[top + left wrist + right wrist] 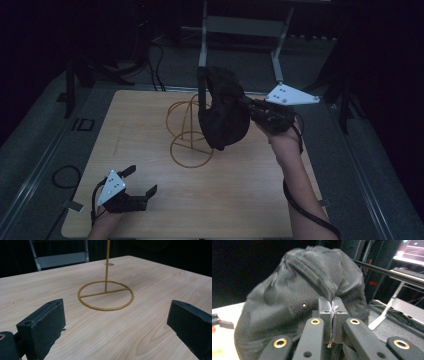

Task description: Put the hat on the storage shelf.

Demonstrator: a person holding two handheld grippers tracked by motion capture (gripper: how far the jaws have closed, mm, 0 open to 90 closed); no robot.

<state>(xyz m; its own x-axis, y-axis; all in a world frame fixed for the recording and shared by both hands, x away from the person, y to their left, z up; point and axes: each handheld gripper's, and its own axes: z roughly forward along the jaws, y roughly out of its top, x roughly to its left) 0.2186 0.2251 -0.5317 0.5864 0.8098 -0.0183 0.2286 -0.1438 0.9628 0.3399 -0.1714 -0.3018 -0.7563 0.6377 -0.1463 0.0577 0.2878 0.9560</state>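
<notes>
A black mesh cap point(225, 107) hangs in the air above the wooden table point(240, 190), held by my right gripper point(252, 107), which is shut on its edge. In the right gripper view the jaws pinch a fold of the cap point(294, 297) at my right gripper point(332, 308). A gold wire stand point(190, 132) with a ring base and an upright rod stands at the table's middle, just left of and partly behind the cap. My left gripper point(142, 182) rests low at the table's near left, open and holding nothing. Its view shows the stand's ring base point(105, 295) ahead between the open jaws.
A grey metal frame point(242, 35) stands beyond the table's far edge. Dark cables point(157, 70) lie on the floor at the back left and near the left front corner. The room around the table is dark.
</notes>
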